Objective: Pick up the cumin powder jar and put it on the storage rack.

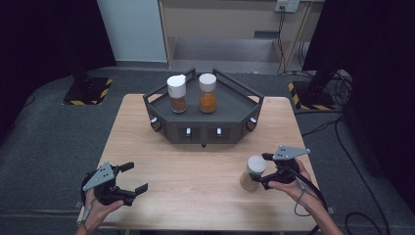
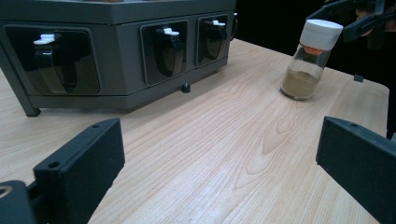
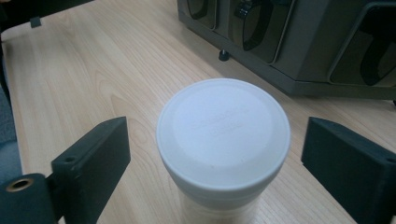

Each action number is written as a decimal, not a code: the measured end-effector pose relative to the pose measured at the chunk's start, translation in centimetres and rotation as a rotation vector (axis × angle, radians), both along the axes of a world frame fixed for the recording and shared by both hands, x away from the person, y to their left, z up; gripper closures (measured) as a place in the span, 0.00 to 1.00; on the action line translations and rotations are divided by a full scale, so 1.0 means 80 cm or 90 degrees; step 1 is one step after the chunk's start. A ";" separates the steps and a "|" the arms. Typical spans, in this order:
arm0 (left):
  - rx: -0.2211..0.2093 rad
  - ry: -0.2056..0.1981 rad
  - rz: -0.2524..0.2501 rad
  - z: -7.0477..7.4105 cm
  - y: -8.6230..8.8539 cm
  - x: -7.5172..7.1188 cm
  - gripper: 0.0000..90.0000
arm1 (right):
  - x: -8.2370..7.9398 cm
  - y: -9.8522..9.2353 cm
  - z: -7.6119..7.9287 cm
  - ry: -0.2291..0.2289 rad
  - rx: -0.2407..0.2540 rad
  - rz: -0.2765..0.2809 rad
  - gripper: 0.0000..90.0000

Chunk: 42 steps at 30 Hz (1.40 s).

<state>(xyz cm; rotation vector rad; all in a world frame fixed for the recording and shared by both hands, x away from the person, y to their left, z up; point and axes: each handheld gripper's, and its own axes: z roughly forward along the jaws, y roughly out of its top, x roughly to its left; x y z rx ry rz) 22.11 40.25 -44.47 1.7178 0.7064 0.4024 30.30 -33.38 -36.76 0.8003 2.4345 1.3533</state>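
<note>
White-capped jar (image 1: pixel 253 173) upright on bench (image 1: pixel 195 186) at five o'clock, cap between right claw (image 1: pixel 258 169) jaws, spread, not yet pinching; long axis vertical. Left claw (image 1: pixel 133 178) released, well apart at seven o'clock.

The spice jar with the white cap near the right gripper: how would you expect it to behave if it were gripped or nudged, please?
The spice jar looks like clear glass, so probably rigid, smooth and breakable. It is tall, narrow and under half full, so likely light and apt to tip if pushed at its white cap. The right gripper brackets the cap without touching it.
</note>
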 end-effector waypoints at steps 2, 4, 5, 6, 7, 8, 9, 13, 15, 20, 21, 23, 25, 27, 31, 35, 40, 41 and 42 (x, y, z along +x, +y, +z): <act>0.000 0.000 0.000 0.000 0.000 0.000 0.00 | 0.001 0.001 -0.005 -0.006 0.001 0.004 0.14; 0.000 0.000 0.001 0.000 0.000 0.000 0.00 | 0.001 0.004 -0.009 -0.012 -0.001 0.005 0.18; 0.000 0.000 0.001 0.000 0.000 0.000 0.00 | 0.000 0.005 -0.011 -0.018 -0.004 0.006 0.21; 0.000 0.000 0.001 0.000 0.000 0.000 0.00 | -0.001 0.005 -0.013 -0.021 -0.003 0.006 0.24; 0.000 0.000 0.001 0.000 0.000 0.000 0.00 | -0.001 0.006 -0.015 -0.025 -0.002 0.005 0.28; 0.000 0.000 0.000 0.000 0.000 0.000 0.00 | -0.003 0.006 -0.017 -0.031 -0.002 0.004 0.33; 0.000 0.000 0.001 0.000 0.000 0.000 0.00 | -0.004 0.007 -0.019 -0.035 -0.004 0.002 0.36; 0.001 0.001 0.000 0.000 0.000 0.000 0.00 | -0.012 0.005 -0.029 -0.053 0.012 -0.012 0.37; 0.001 0.001 0.000 0.000 0.000 0.000 0.00 | -0.016 0.005 -0.032 -0.055 0.019 -0.019 0.37; 0.000 0.001 0.001 0.000 0.000 0.000 0.00 | -0.019 0.004 -0.035 -0.059 0.024 -0.027 0.38; 0.000 0.001 0.001 0.000 0.000 0.000 0.00 | -0.020 0.004 -0.035 -0.059 0.025 -0.029 0.38; 0.000 0.000 0.001 0.000 0.000 0.000 0.00 | -0.020 0.004 -0.035 -0.059 0.025 -0.028 0.38; 0.000 0.001 0.000 0.000 0.000 0.000 0.00 | -0.020 0.004 -0.033 -0.060 0.025 -0.030 0.38; 0.000 0.001 0.000 0.000 0.000 0.000 0.00 | -0.019 0.001 -0.031 -0.057 0.030 -0.032 0.38; -0.001 0.001 0.001 0.000 0.000 0.000 0.00 | -0.017 -0.003 -0.022 -0.061 0.034 -0.038 0.38; 0.000 0.002 0.000 0.000 0.000 0.001 0.00 | -0.015 -0.006 -0.011 -0.065 0.034 -0.041 0.38; -0.003 0.001 0.000 -0.001 0.001 0.001 0.00 | -0.012 -0.007 0.002 -0.068 0.031 -0.042 0.38; -0.002 0.001 -0.001 -0.001 0.001 0.001 0.00 | -0.011 -0.008 0.004 -0.068 0.031 -0.042 0.38; -0.002 0.002 -0.001 -0.001 0.000 0.001 0.00 | -0.009 -0.008 0.007 -0.068 0.031 -0.040 0.38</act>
